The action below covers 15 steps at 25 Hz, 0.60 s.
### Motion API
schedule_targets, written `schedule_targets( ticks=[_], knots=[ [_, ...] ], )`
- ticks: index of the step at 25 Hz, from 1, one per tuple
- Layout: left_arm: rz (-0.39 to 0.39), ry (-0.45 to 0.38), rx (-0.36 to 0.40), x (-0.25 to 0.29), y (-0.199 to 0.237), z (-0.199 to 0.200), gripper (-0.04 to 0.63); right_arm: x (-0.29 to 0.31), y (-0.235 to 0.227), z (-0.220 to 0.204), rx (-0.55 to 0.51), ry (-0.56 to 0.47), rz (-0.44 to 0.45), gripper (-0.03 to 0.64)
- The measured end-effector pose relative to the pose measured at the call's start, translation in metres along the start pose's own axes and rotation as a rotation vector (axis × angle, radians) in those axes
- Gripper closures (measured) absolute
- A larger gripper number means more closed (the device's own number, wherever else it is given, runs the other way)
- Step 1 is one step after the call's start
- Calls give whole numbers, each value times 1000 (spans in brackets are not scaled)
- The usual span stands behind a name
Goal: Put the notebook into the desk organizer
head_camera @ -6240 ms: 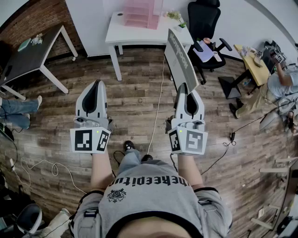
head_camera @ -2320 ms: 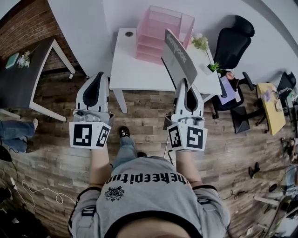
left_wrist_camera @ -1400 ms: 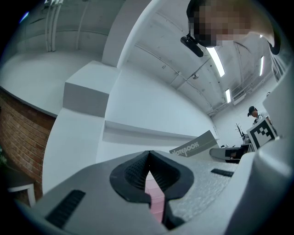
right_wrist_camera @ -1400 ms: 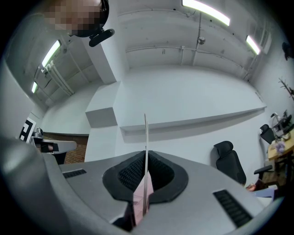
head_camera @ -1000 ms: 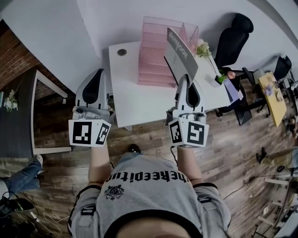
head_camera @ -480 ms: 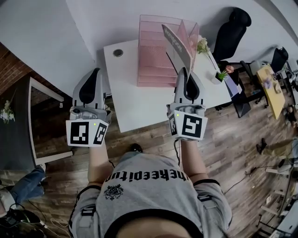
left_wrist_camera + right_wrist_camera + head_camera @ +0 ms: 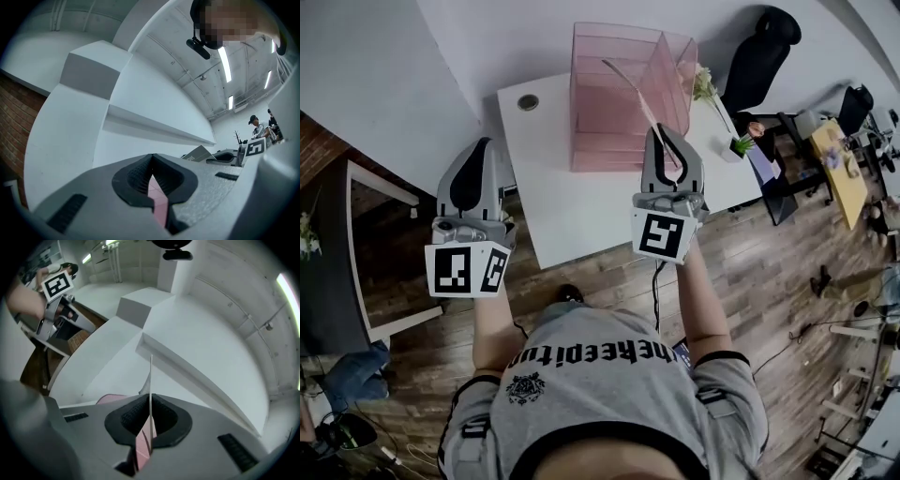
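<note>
The pink see-through desk organizer (image 7: 614, 103) stands at the back of the white table (image 7: 572, 220). My right gripper (image 7: 668, 161) is shut on the lower edge of the grey notebook (image 7: 630, 89). The notebook stands upright and edge-on, leaning over the organizer's right-hand compartments. In the right gripper view the notebook (image 7: 150, 376) is a thin white line rising from between the pads of the right gripper (image 7: 150, 423), with the pink organizer (image 7: 112, 400) below. My left gripper (image 7: 473, 155) hovers off the table's left edge, shut and empty. Pink shows in a thin slit between the closed pads of the left gripper (image 7: 151, 180).
Two small potted plants (image 7: 705, 86) (image 7: 741, 145) stand on the table's right side, close to the organizer. A black office chair (image 7: 759, 56) is behind them. A dark table (image 7: 356, 244) sits to the left, a yellow desk (image 7: 836, 155) far right. The white wall is right behind the organizer.
The person has walked up to the white table. The right gripper has turned, so the notebook now shows edge-on and leans over the organizer. The left gripper stays shut beside the table.
</note>
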<state>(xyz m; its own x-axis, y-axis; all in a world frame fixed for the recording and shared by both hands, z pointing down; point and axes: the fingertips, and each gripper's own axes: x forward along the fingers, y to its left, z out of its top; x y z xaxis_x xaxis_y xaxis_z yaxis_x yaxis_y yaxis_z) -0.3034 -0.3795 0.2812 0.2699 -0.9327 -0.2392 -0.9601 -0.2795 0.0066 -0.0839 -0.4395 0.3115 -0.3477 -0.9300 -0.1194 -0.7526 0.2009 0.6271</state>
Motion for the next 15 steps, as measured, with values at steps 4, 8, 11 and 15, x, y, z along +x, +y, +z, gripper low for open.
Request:
schedule_targets(
  ticks=[4,8,11,15],
  knots=[
    [-3,8,-6,2,2,-5,592,6,9,-17,-142,39,8,607],
    [-4,19,-12,2,5,-11,592,12,25,-26,-304,24,42,607],
    [-4,21,-14,3,7,-13,592,14,38,-28,-393,18,80,607],
    [1,26,-16,2,10,-17,592,14,54,-36,-474,24,129,607]
  ],
)
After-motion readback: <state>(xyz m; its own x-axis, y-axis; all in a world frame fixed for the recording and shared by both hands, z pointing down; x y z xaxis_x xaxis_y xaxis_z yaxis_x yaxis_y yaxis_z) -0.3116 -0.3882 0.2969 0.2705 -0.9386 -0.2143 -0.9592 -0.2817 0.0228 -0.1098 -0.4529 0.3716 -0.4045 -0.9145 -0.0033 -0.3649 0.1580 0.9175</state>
